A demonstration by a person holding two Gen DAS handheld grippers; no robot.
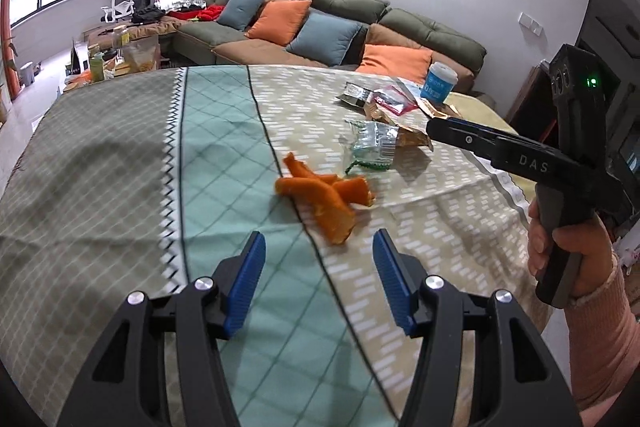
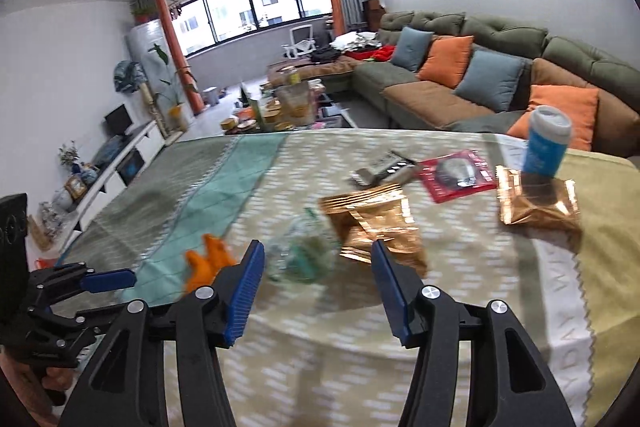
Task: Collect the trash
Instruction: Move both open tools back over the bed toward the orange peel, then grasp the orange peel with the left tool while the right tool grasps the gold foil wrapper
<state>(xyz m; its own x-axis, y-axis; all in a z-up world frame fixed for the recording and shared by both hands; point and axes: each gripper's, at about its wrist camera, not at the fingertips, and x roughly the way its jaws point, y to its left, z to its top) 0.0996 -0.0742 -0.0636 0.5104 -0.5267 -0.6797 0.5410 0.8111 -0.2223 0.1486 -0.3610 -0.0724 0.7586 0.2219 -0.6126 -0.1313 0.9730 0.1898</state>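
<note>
Orange peel (image 1: 324,193) lies on the patterned tablecloth (image 1: 100,167), just beyond my left gripper (image 1: 319,239), which is open and holds nothing. My right gripper (image 2: 318,247) is also open and empty above the cloth. A crumpled clear-and-green wrapper (image 2: 304,251) lies just past its fingertips, and a gold foil wrapper (image 2: 376,223) is a little further right. The peel (image 2: 208,259) shows to the left of the right gripper's left finger. Farther back are a red packet (image 2: 456,173), a silver packet (image 2: 384,169), a second gold wrapper (image 2: 536,203) and a blue cup (image 2: 546,143).
A sofa (image 1: 340,11) with orange and blue cushions stands behind the table. A cluttered low table (image 2: 280,107) sits beyond the far edge. A person's hand (image 1: 560,239) in a pink sleeve holds the right gripper at the right side.
</note>
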